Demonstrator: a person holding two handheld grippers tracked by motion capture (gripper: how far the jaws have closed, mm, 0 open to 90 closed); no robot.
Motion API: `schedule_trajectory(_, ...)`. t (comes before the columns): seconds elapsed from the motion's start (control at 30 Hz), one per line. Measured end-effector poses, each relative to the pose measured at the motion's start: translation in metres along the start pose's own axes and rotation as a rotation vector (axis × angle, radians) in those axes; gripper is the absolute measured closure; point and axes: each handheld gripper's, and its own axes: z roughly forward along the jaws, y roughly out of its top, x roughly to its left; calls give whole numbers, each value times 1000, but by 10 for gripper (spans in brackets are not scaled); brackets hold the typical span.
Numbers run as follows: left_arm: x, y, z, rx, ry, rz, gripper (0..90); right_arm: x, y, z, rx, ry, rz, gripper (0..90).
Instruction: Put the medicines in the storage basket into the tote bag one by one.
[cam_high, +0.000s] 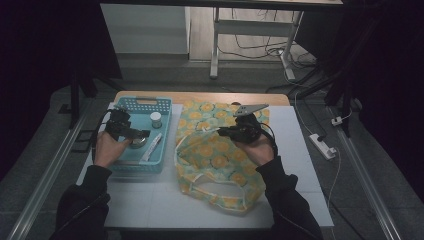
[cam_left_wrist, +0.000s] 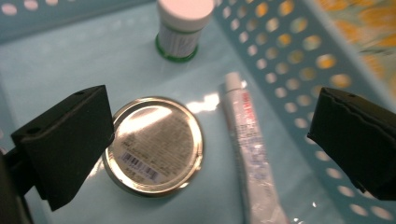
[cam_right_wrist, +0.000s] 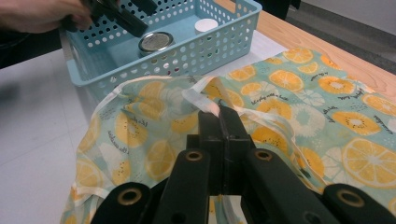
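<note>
A blue perforated basket (cam_high: 126, 106) (cam_right_wrist: 219, 35) (cam_left_wrist: 299, 56) sits at the table's left. In it lie a round metal tin (cam_left_wrist: 154, 145) (cam_high: 138, 141) (cam_right_wrist: 155, 42), a white tube (cam_left_wrist: 250, 149) (cam_high: 152, 145) and a small white-capped bottle (cam_left_wrist: 182, 25) (cam_high: 156, 119) (cam_right_wrist: 206, 25). My left gripper (cam_left_wrist: 210, 135) (cam_high: 131, 135) hangs open over the tin and the tube, touching neither. A cloth bag (cam_high: 220, 155) (cam_right_wrist: 289, 93) printed with orange slices lies to the basket's right. My right gripper (cam_right_wrist: 219, 114) (cam_high: 225, 131) is shut on the bag's white-edged rim, holding it raised.
The white table top (cam_high: 165, 200) has bare room in front of the basket and bag. A wooden strip (cam_high: 280, 98) runs along the far edge. A power strip (cam_high: 322, 145) and cables lie on the floor to the right.
</note>
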Motion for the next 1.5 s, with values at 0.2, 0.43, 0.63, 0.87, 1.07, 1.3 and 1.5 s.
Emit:
schedule_trajectory(0.2, 7, 4, 18, 91, 52, -15, 0, -2, -1, 0, 4, -2, 6, 900)
schedule_trajectory(0.43, 13, 7, 31, 178, 88, -28, 0, 0, -1, 1, 3, 1, -1, 900)
schedule_trajectory(0.63, 19, 6, 42, 262, 102, -58, 0, -2, -1, 1, 4, 0, 4, 900)
schedule_trajectory(0.87, 19, 6, 43, 301, 114, -70, 107, -2, -1, 1, 1, 1, 3, 900)
schedule_trajectory(1.07, 20, 7, 40, 294, 93, -101, 195, -2, -1, 0, -2, -4, 3, 900)
schedule_trajectory(1.3, 18, 10, 33, 260, 113, -107, 201, -3, -2, -1, -8, -8, 4, 900)
schedule_trajectory(1.5, 15, 13, 21, 206, 100, -88, 202, -4, -2, -1, -13, -12, 4, 900)
